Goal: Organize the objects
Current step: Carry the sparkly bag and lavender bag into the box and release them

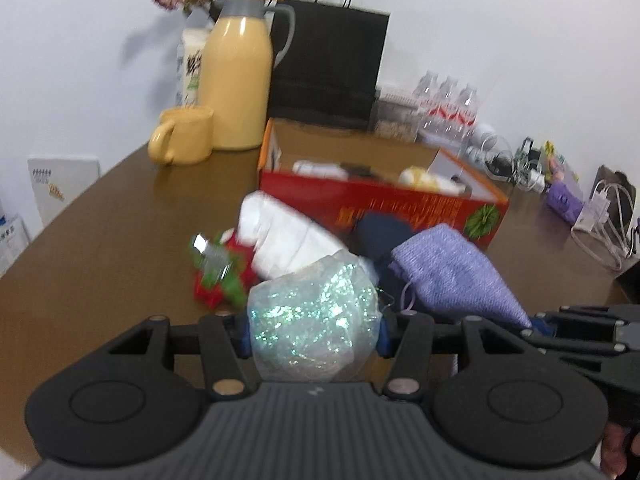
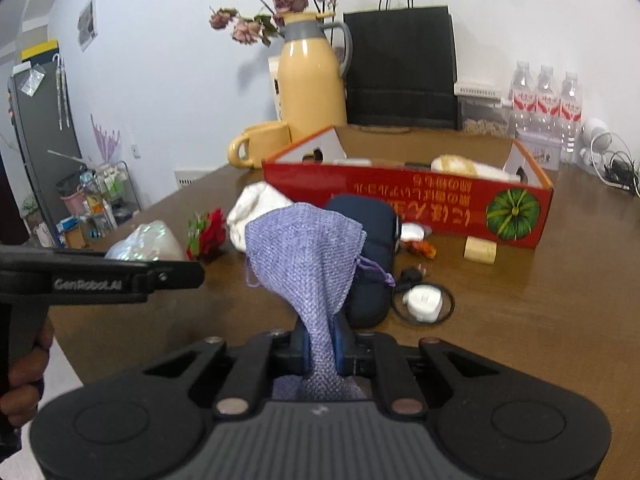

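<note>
Red box open on brown table; dark pouch, white bundle crowd its front. Right gripper pinching lilac bag, long axis upright, mouth up. Left gripper clamping glitter bag.

I see the glitter-filled clear bag clamped at near centre, the lavender woven drawstring pouch pinched by its end, and the open red box beyond.

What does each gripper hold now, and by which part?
The left gripper holds the clear bag of iridescent shreds across its middle. The right gripper pinches the purple woven pouch by its closed bottom end, drawstring mouth pointing away.
</note>
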Demonstrator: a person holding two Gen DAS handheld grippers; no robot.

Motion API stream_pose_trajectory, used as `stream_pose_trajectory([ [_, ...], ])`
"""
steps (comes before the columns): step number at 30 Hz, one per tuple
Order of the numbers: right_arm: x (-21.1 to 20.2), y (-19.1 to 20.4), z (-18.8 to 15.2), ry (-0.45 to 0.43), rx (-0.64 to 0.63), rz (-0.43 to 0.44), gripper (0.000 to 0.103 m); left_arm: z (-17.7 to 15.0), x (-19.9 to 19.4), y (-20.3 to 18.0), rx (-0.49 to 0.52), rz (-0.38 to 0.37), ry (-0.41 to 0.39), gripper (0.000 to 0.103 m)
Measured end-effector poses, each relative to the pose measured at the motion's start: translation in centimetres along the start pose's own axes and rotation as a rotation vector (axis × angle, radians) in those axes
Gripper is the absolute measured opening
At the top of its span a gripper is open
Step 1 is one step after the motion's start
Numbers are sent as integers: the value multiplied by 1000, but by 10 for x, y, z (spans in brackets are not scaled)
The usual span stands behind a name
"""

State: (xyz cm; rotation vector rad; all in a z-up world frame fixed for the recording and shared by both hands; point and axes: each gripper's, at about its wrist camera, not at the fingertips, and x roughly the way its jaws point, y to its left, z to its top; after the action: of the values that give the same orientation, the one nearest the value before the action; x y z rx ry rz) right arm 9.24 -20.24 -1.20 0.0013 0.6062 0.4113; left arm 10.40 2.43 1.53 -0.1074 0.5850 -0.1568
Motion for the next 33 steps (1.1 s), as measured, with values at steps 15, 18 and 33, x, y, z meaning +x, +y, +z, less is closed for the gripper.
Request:
stream_pose_trajectory([
  [15, 40, -43, 98, -162, 19, -69, 10, 107, 65, -35, -16, -8, -168, 48],
  [18, 61, -54, 118, -168, 35, -78, 10, 125, 86, -38, -39, 4, -180, 48],
  [33, 174, -99, 142, -88, 119, -96, 10, 144, 198, -28, -93, 123, -118, 48],
])
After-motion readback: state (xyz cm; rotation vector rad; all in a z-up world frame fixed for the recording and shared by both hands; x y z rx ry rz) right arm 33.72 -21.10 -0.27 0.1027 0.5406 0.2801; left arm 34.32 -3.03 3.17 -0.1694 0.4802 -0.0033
